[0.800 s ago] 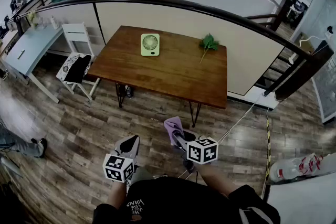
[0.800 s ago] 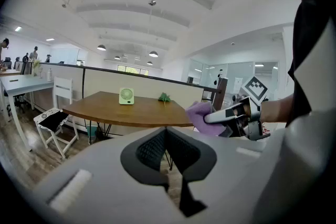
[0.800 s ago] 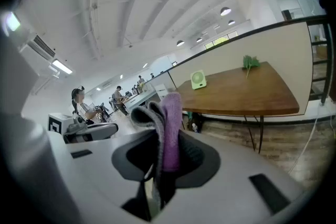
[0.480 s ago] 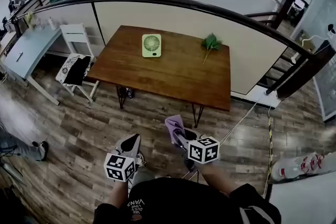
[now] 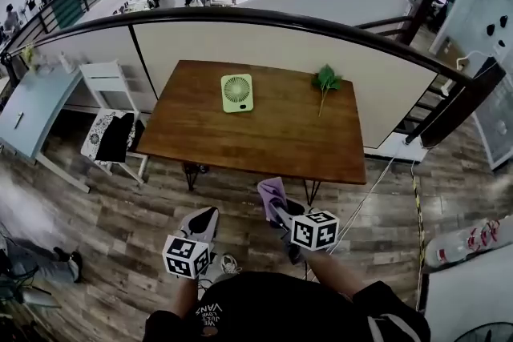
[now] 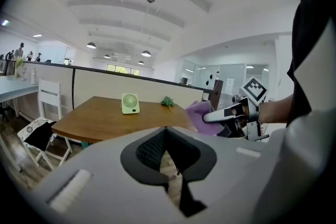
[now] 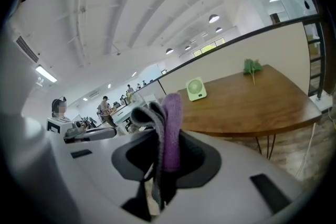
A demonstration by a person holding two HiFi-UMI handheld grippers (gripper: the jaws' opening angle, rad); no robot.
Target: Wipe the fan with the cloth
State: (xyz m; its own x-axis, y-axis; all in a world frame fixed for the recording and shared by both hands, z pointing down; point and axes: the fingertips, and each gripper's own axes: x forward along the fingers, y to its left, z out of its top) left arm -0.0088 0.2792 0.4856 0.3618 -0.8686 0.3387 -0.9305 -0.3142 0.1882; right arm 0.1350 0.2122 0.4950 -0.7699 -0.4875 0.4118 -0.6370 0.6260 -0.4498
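Observation:
A small pale green fan (image 5: 237,93) stands upright on the far side of the brown wooden table (image 5: 240,142); it also shows in the left gripper view as the fan (image 6: 129,103) and in the right gripper view as the fan (image 7: 196,88). My right gripper (image 5: 275,205) is shut on a purple and grey cloth (image 5: 271,192), which sticks up between the jaws as the cloth (image 7: 167,128). My left gripper (image 5: 202,221) is shut with nothing in it. Both grippers hang over the floor, short of the table's near edge.
A green leafy sprig (image 5: 325,80) lies on the table to the right of the fan. A white chair (image 5: 112,124) with a dark cushion stands left of the table. A curved railing and low wall (image 5: 321,44) run behind it. People stand far off at the back left.
The table and fan now sit lower and nearer in the head view, so I have moved toward the table. Both grippers keep their pose, with the cloth still held.

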